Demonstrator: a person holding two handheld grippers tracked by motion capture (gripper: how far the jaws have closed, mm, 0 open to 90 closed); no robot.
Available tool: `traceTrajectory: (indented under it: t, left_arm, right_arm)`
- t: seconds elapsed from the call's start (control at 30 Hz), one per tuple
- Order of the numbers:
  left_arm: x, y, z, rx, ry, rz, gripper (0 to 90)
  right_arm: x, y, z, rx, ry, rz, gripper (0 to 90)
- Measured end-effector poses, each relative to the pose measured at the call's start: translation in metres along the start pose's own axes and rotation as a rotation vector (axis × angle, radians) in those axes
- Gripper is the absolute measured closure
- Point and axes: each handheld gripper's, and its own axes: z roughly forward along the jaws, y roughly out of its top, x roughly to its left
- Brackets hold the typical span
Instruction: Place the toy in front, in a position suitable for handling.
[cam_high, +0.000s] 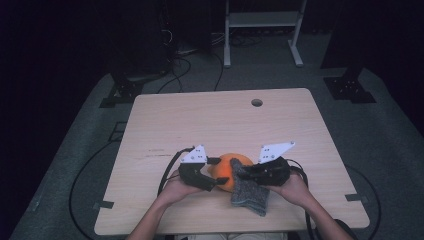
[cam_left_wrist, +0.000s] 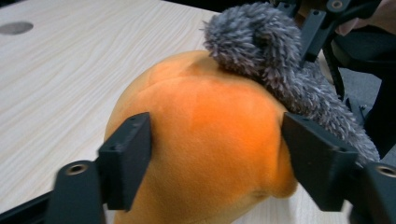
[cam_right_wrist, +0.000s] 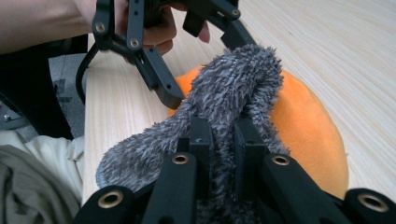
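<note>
Nearest the person, at the table's front edge, the fuzzy grey knitted sock (cam_high: 248, 192) lies with its long axis running from its foot end at the edge up and away onto the round orange plush cushion (cam_high: 226, 169), where its cuff is draped over the top. The right gripper (cam_right_wrist: 223, 154) is clenched on that cuff, both jaws pinching a fold of the grey pile, so this hand has the sock while the cushion sits just beyond and under the fold.

The left gripper (cam_left_wrist: 215, 158) comes in from the opposite side and straddles the cushion: its jaws stand released either side of the orange plush, the pads at most grazing it rather than pressing. From it, the sock's cuff lies ahead and slightly above, on the far crown of the cushion, so my judgement is that the left hand is better placed to steady the cushion or take the cuff's other lip.

Beyond them the pale wooden table (cam_high: 220, 117) stretches away, with a round hole (cam_high: 256, 102) near its far edge.
</note>
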Motion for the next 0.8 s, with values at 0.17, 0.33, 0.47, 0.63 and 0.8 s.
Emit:
traceTrajectory:
  t: [0.17, 0.33, 0.47, 0.63, 0.8]
  left_arm:
    - [-0.012, 0.004, 0.003, 0.008, 0.006, 0.107, 33.7]
    - [-0.008, -0.002, -0.001, 0.047, 0.003, 0.125, 35.8]
    - [-0.002, -0.010, -0.005, 0.061, -0.004, 0.104, 36.5]
    - [-0.001, -0.010, -0.006, 0.068, -0.009, 0.107, 36.7]
    - [0.010, -0.009, -0.011, 0.013, -0.063, -0.051, 17.2]
  right_arm:
    - [0.012, 0.019, 0.000, -0.008, 0.018, -0.053, 79.9]
    - [0.010, 0.023, 0.013, 0.023, 0.045, -0.064, 80.0]
    - [0.002, 0.010, 0.009, 0.043, 0.028, -0.038, 80.1]
    - [-0.009, 0.007, 0.000, 0.007, -0.003, 0.005, 80.0]
    - [-0.001, 0.001, 0.011, 0.025, -0.004, -0.013, 80.1]
